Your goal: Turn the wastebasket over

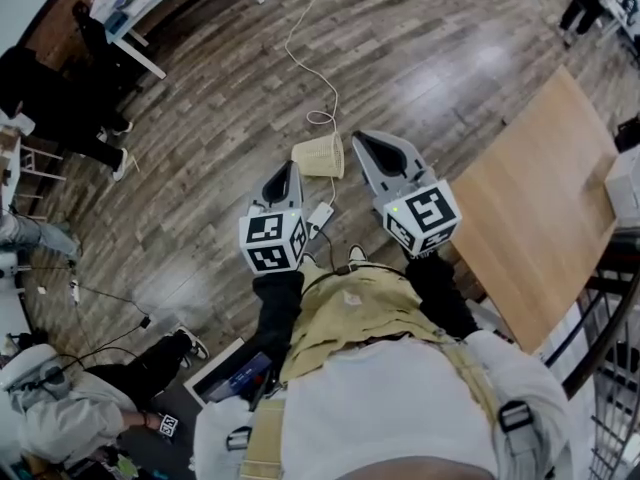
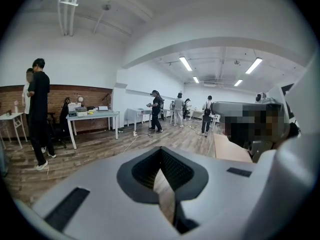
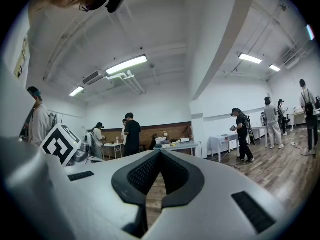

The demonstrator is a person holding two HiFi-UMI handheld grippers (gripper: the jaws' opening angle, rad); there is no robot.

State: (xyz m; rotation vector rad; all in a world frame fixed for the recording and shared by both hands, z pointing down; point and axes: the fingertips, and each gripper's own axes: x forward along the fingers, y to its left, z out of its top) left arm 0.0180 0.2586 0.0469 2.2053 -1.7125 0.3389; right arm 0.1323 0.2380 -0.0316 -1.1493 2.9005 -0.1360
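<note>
Our own chest and tan vest (image 1: 365, 313) fill the bottom of the head view, with both arms reaching up the frame from it. At centre left, the left gripper (image 1: 286, 171) points up and slightly right, jaws pressed together with nothing between them. Just up and right of its tip, the cream wastebasket (image 1: 320, 156) lies on the wooden floor (image 1: 200, 168), apparently on its side. Its long axis runs roughly left to right across the frame, though we cannot tell which end is the mouth. A white cable (image 1: 312, 63) trails from it toward the top edge. Right of the basket, the right gripper (image 1: 364, 144) points up and left, its jaws likewise closed and empty.

We judge that the basket sits between the two tips, near both and touching neither, the left tip perhaps slightly nearer. Both gripper views look level across the room and miss it, so both grippers must tilt down and part their jaws. A wooden table (image 1: 530, 198) stands well right.
</note>
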